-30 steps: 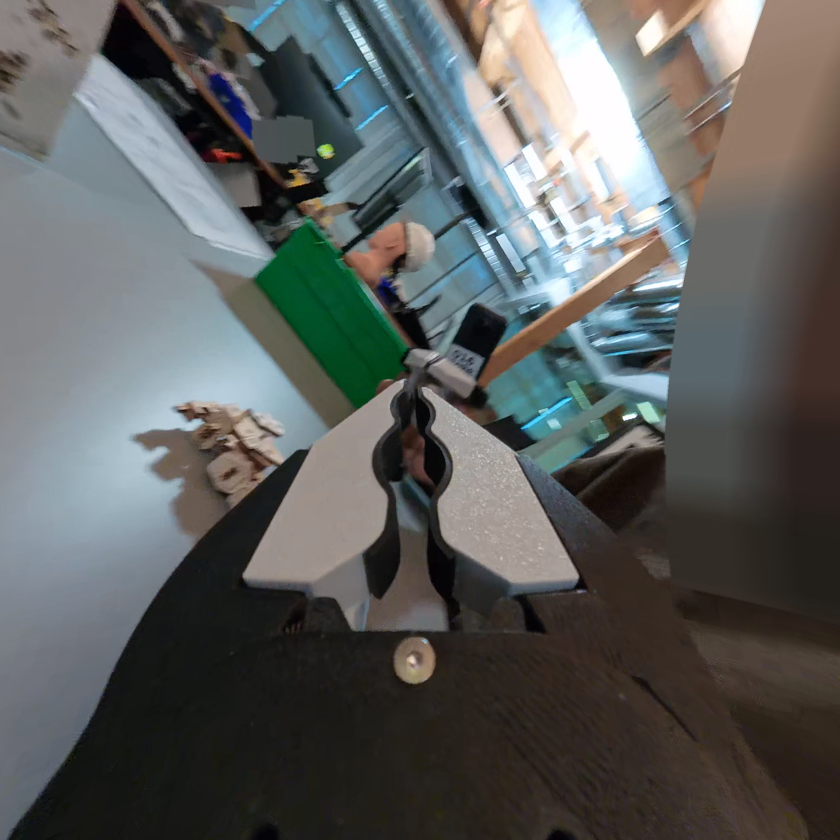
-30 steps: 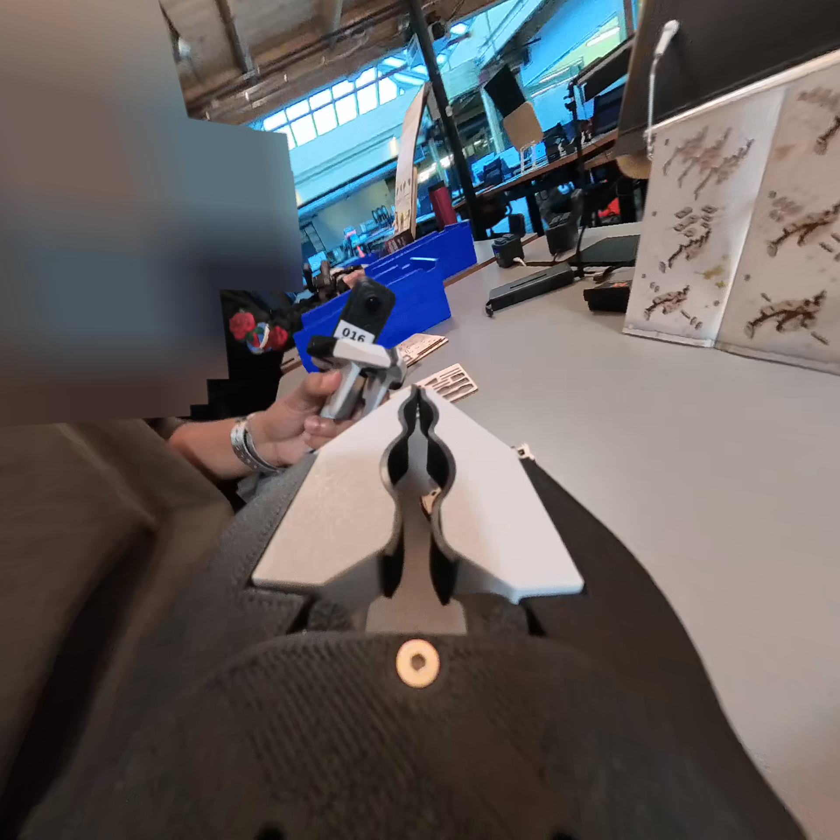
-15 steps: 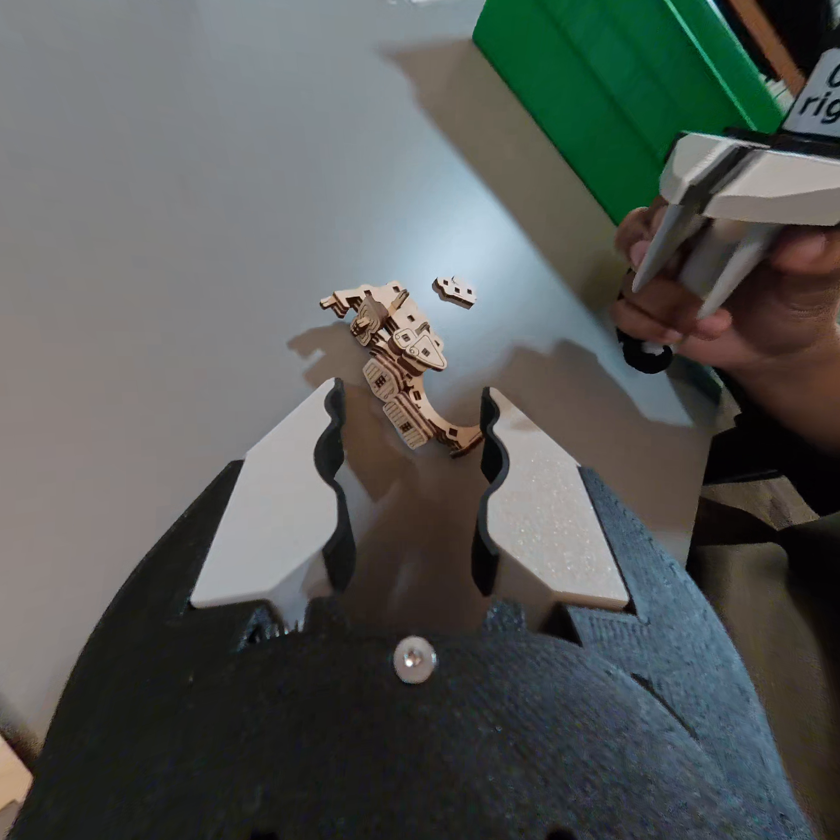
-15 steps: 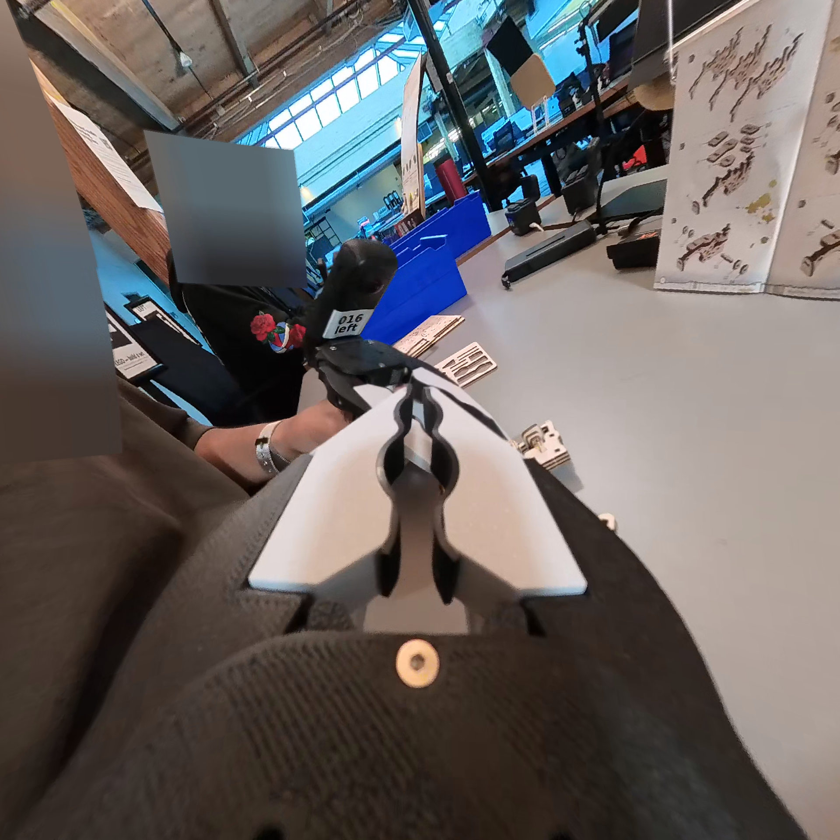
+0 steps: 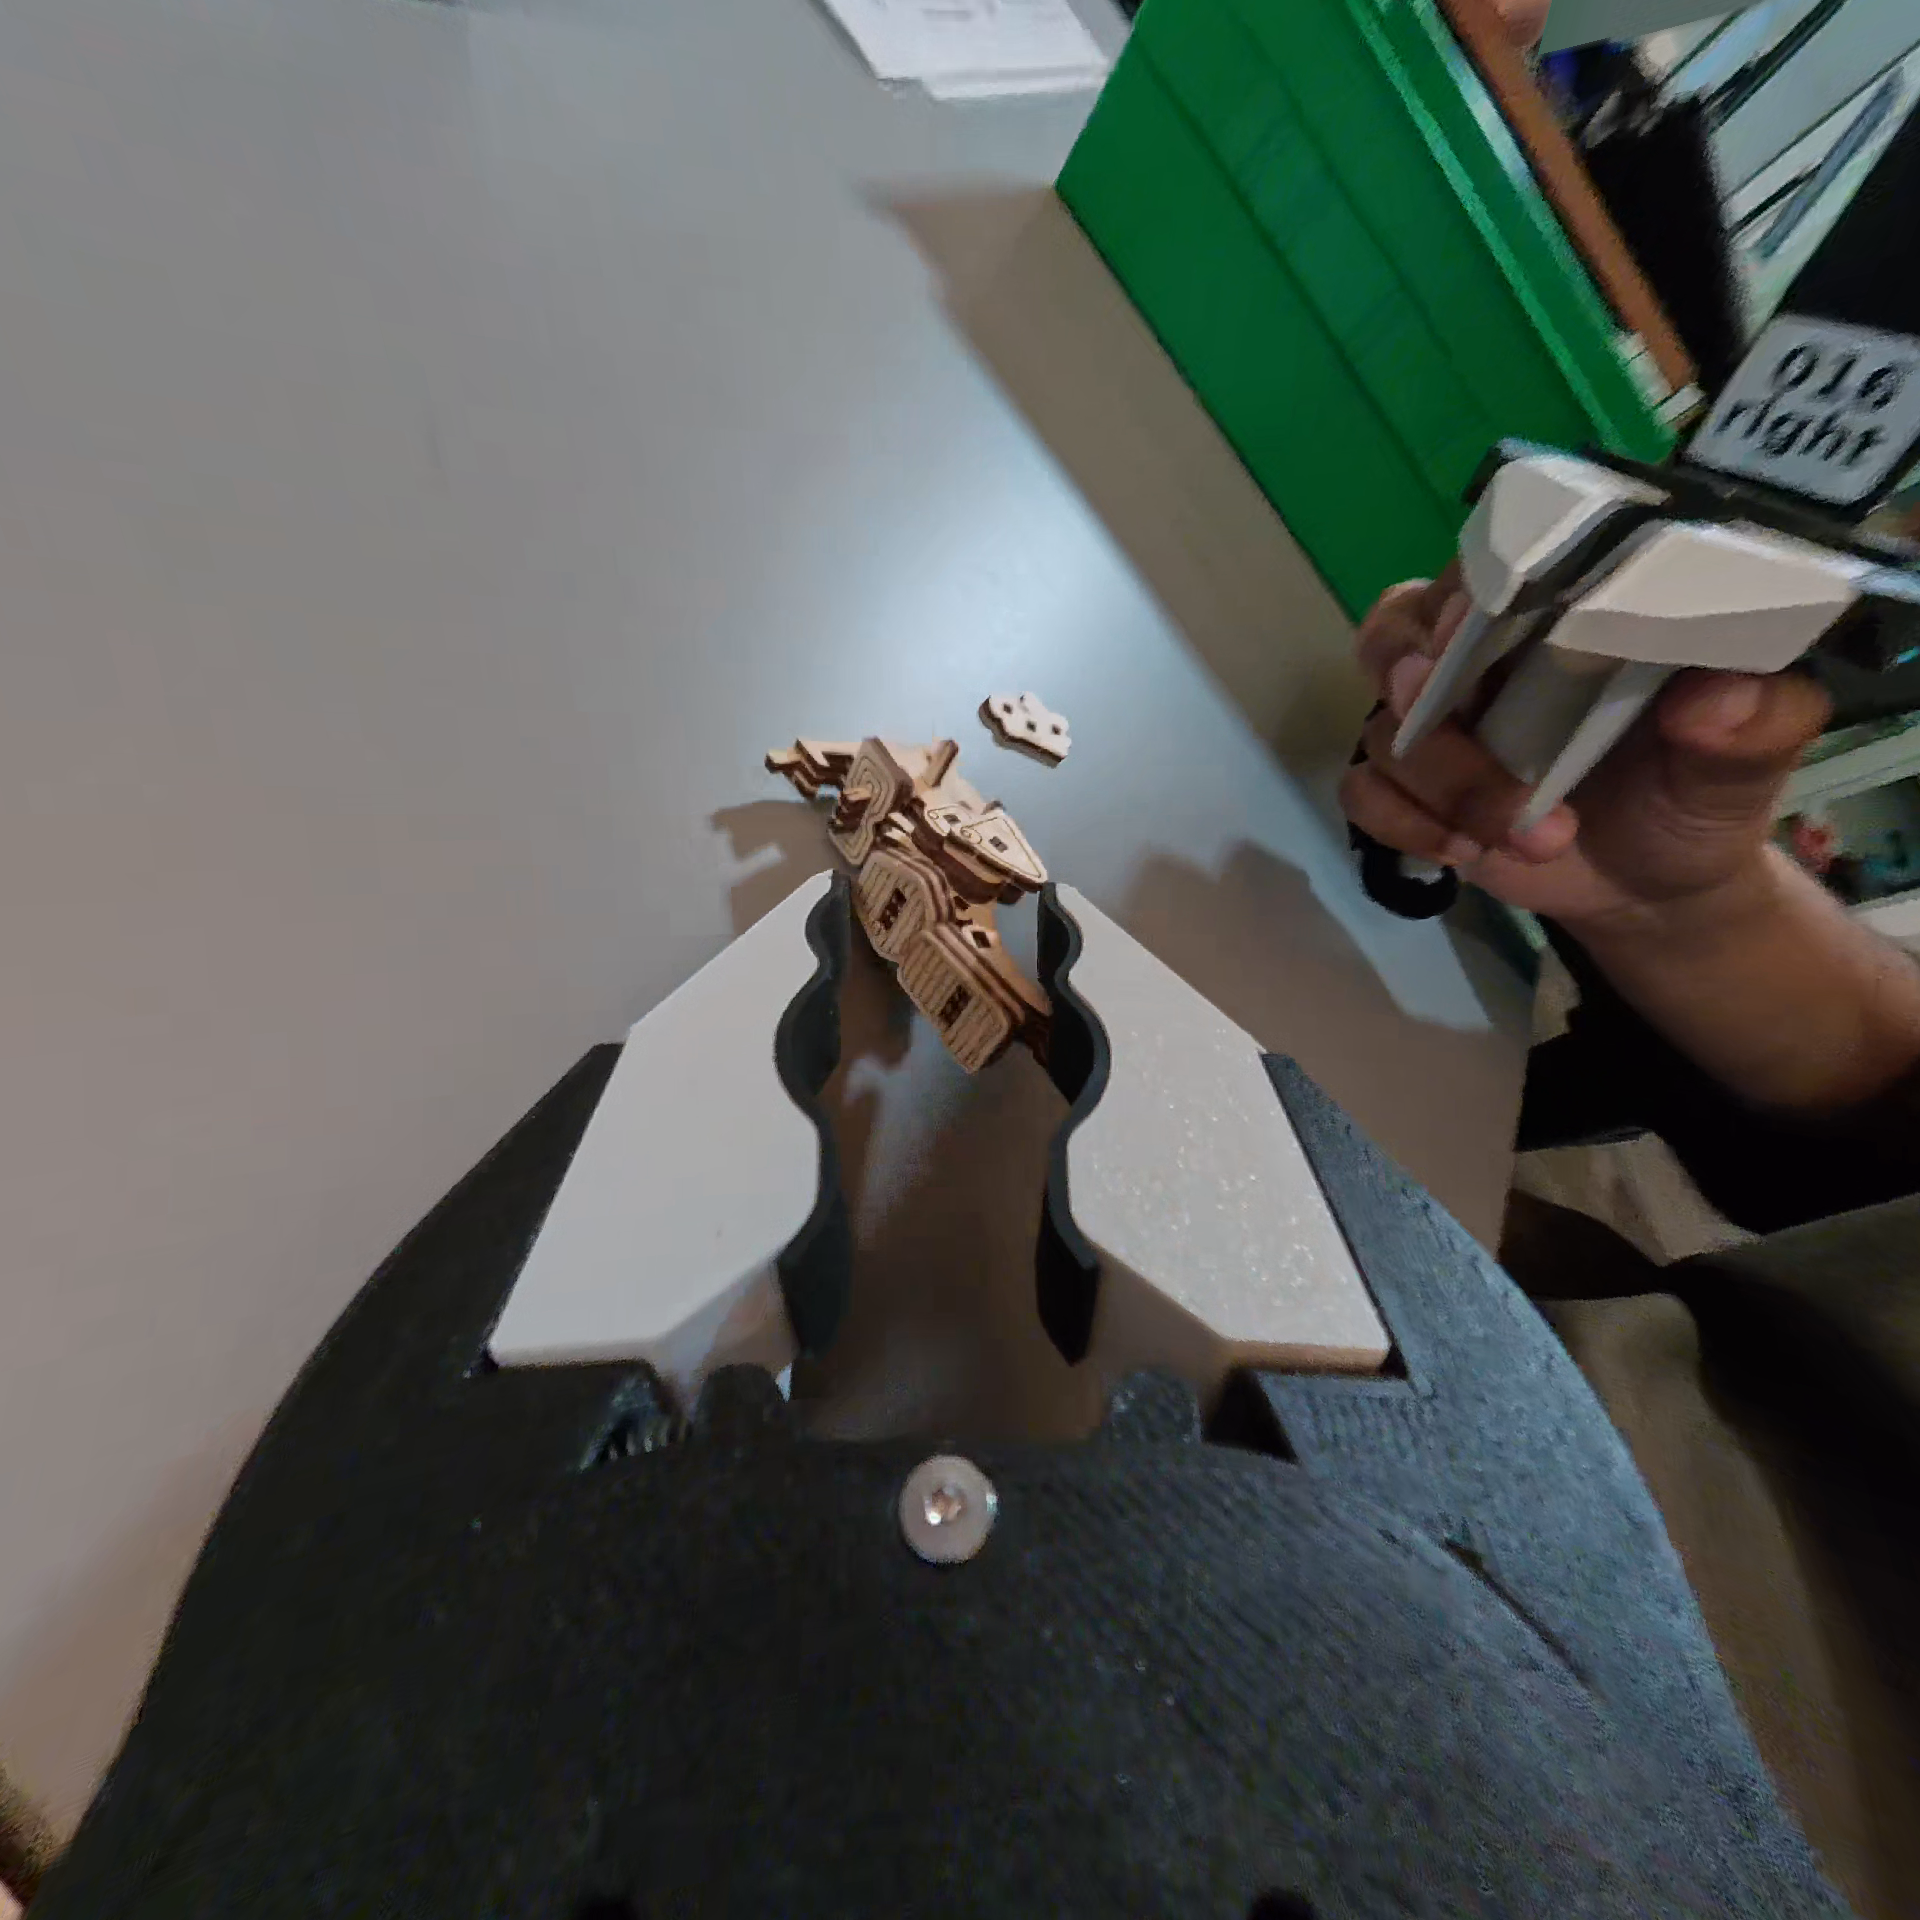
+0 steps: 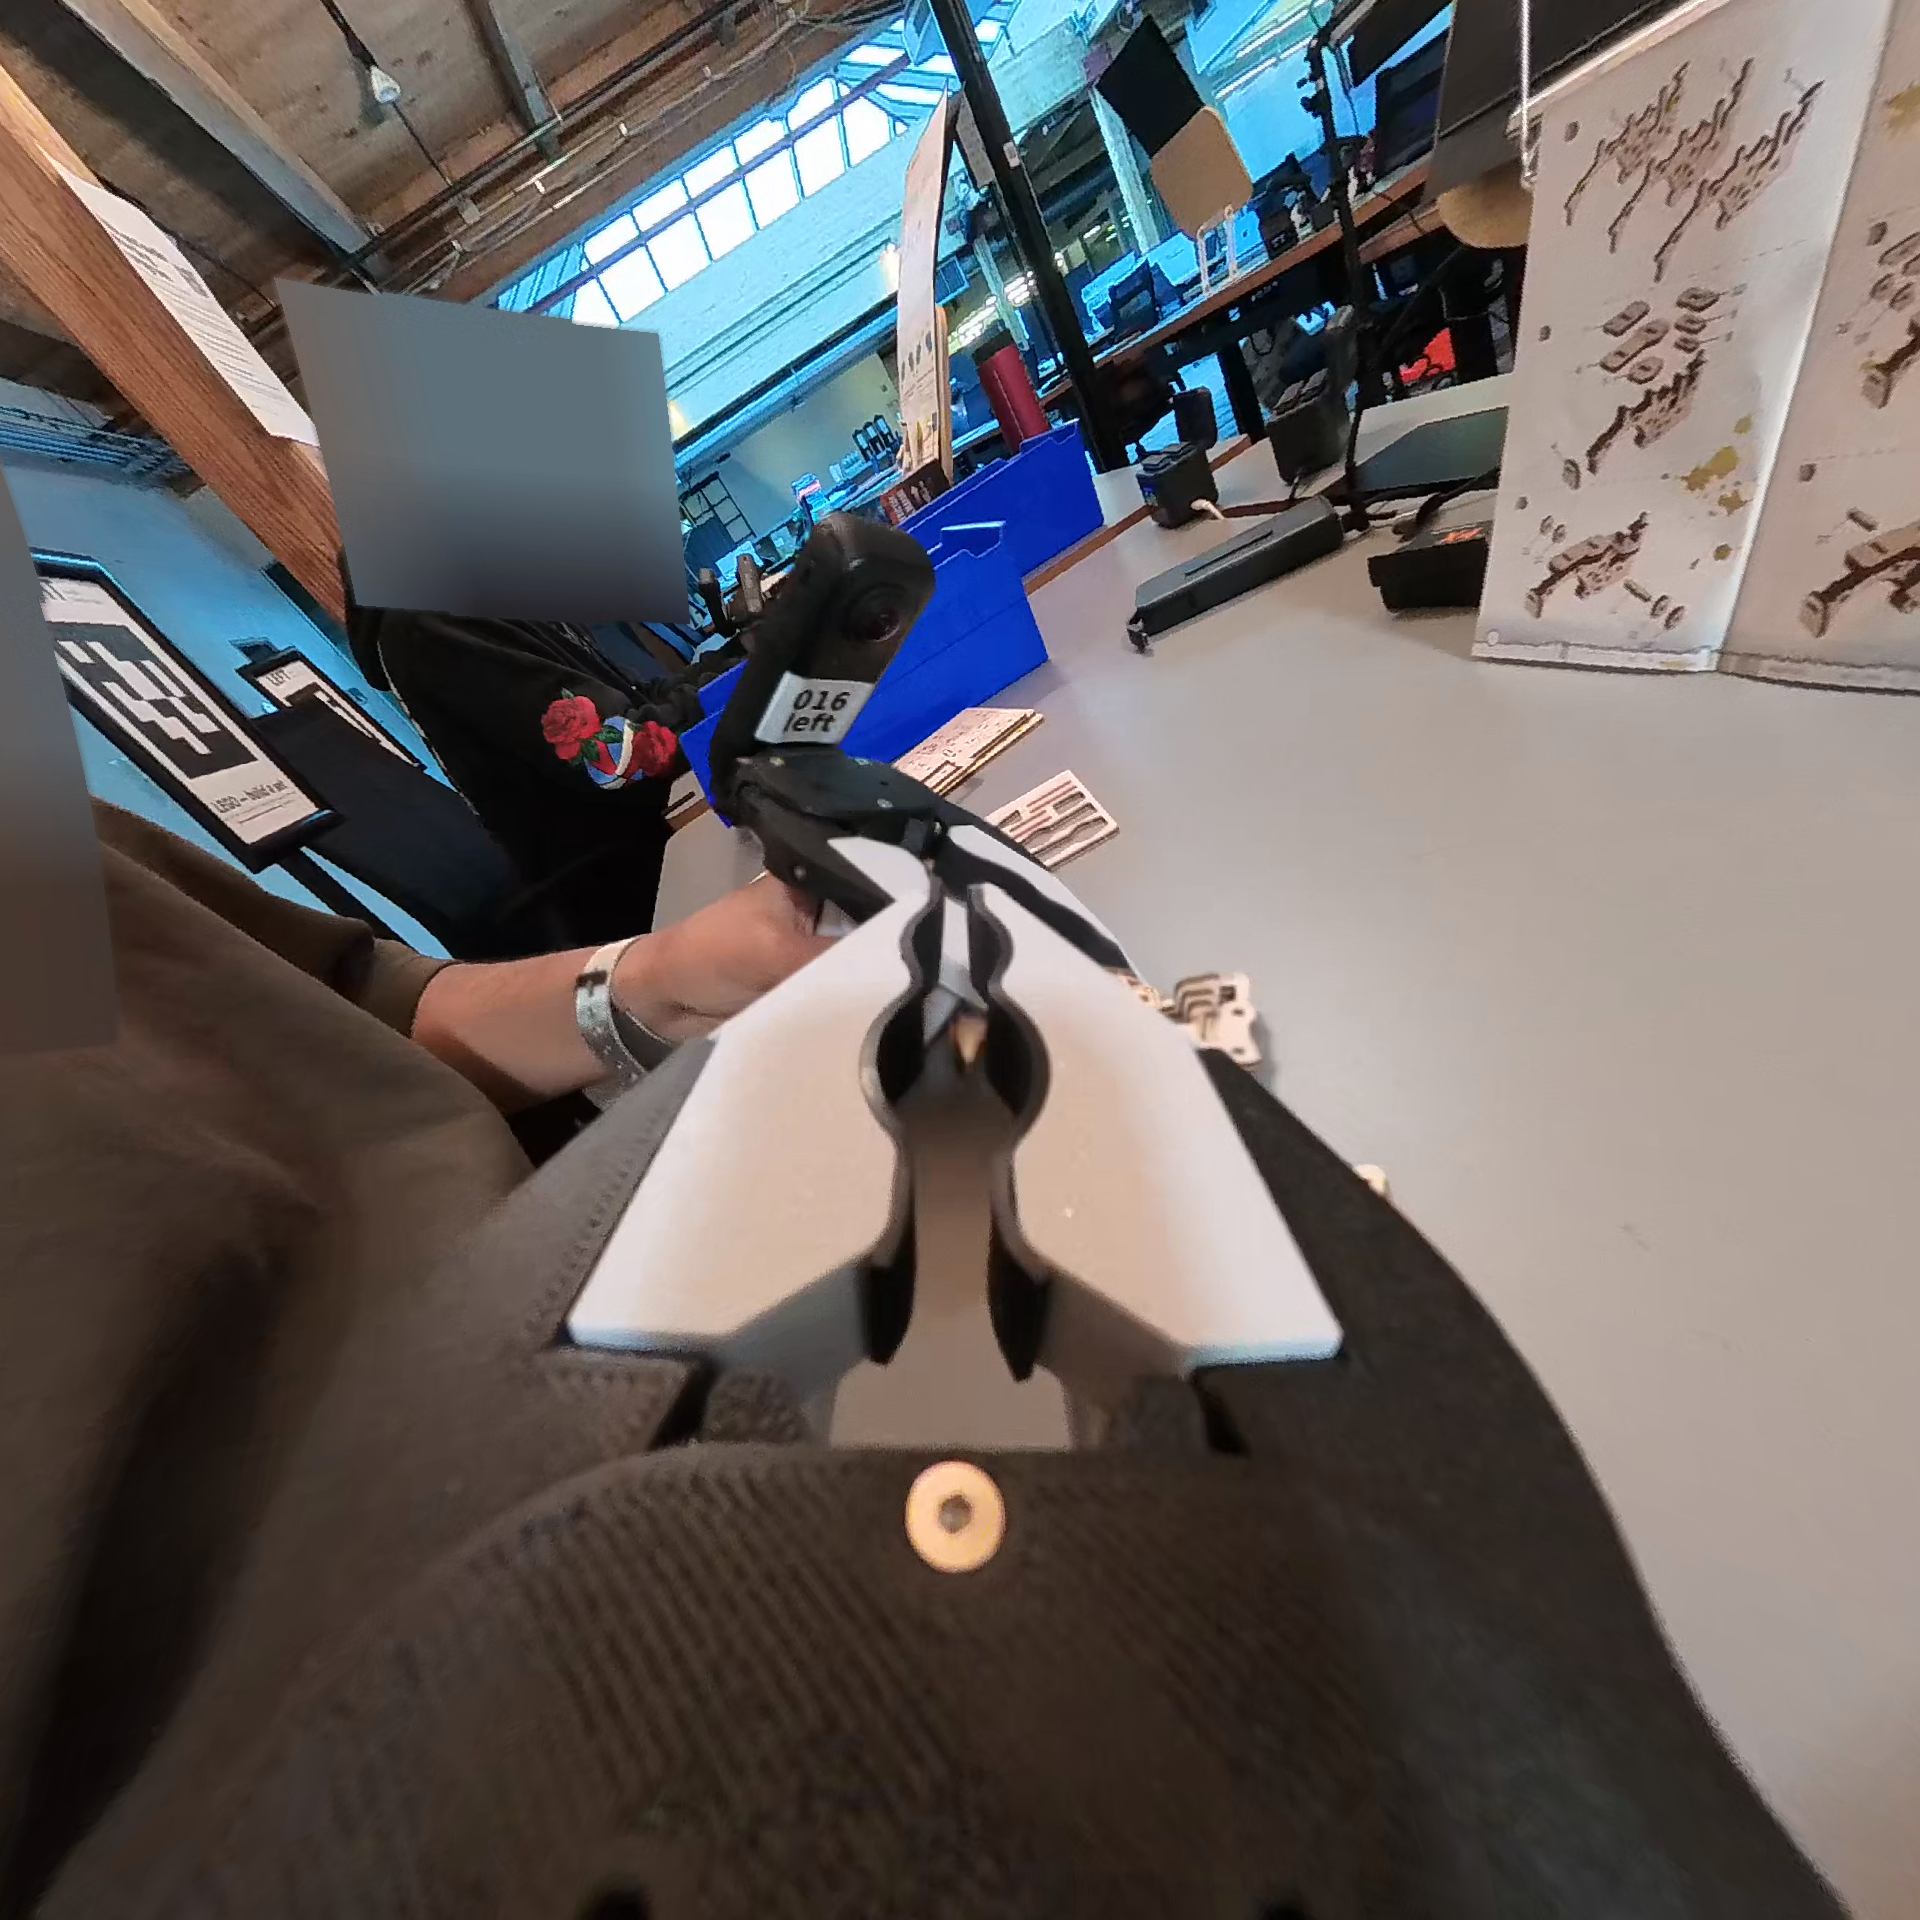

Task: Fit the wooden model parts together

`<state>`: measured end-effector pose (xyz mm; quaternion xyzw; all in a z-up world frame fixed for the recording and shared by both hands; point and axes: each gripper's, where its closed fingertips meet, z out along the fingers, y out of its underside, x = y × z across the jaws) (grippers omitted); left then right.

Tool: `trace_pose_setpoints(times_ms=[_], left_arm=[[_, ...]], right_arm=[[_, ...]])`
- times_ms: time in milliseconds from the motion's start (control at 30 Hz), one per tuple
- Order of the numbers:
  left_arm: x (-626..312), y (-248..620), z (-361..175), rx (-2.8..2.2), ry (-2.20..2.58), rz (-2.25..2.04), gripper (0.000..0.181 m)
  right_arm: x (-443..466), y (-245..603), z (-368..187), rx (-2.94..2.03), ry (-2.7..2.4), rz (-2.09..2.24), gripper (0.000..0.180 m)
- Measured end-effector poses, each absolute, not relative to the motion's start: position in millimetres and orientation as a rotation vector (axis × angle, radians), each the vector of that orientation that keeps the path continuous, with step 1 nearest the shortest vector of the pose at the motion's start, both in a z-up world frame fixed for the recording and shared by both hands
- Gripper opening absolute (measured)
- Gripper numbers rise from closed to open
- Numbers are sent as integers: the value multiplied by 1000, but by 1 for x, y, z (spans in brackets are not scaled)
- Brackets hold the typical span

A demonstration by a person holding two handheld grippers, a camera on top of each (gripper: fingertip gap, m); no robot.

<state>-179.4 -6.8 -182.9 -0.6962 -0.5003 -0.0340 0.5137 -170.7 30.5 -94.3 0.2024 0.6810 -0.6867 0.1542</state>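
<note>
Lying between left tongs [image 5: 940, 904]: wooden model [image 5: 925, 894].

Your right tongs [image 6: 951, 925] are pinched nearly together with nothing visibly between them, pointing straight at the left tongs [image 6: 914, 862], which sit just past their tips. Right of the left tongs, a pale wooden model piece [image 6: 1210, 1013] lies on the grey surface [image 6: 1507, 935]. Farther behind them there's a flat parts sheet [image 6: 1060, 826], then blue bins [image 6: 966, 634].
</note>
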Motion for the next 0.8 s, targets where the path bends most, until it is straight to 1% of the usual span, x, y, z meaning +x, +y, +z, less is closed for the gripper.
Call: trace_pose_setpoints(times_ms=[33, 200, 233, 300, 333, 367, 467, 533, 633, 667, 733, 800], left_arm=[[-180, -7, -179, -1629, -1200, -108, 31], [-177, -9, -151, -1354, -1163, -326, 32], [-176, -10, -145, -1282, -1154, -394, 32], [-171, -9, -129, -1130, -1098, -538, 31], [-168, -9, -119, -1051, -1059, -613, 31], [-165, -10, -111, -993, -1028, -665, 31], [-156, -5, -102, -970, -971, -736, 31], [-150, 1, -100, -1016, -932, -734, 31], [-141, 9, -98, -1104, -878, -705, 31], [-138, 11, -98, -1118, -867, -705, 31], [-137, 12, -97, -1118, -860, -716, 31], [-136, 13, -98, -1116, -864, -733, 31]], right_arm=[[-171, 31, -95, 579, 1964, -1969, 3], [-176, 31, -102, 590, 2070, -1964, 7], [-178, 32, -104, 589, 2112, -1971, 12], [-179, 33, -97, 506, 2215, -2044, 34], [-178, 35, -91, 429, 2290, -2099, 40], [-176, 36, -88, 329, 2390, -2151, 41], [-164, 38, -88, -82, 2729, -2223, 36], [-151, 37, -87, -429, 2919, -2251, 23], [-139, 38, -89, -940, 3134, -2286, 14], [-137, 37, -93, -1083, 3174, -2267, 13], [-136, 37, -100, -1236, 3220, -2219, 13], [-137, 37, -100, -1197, 3224, -2210, 16]])
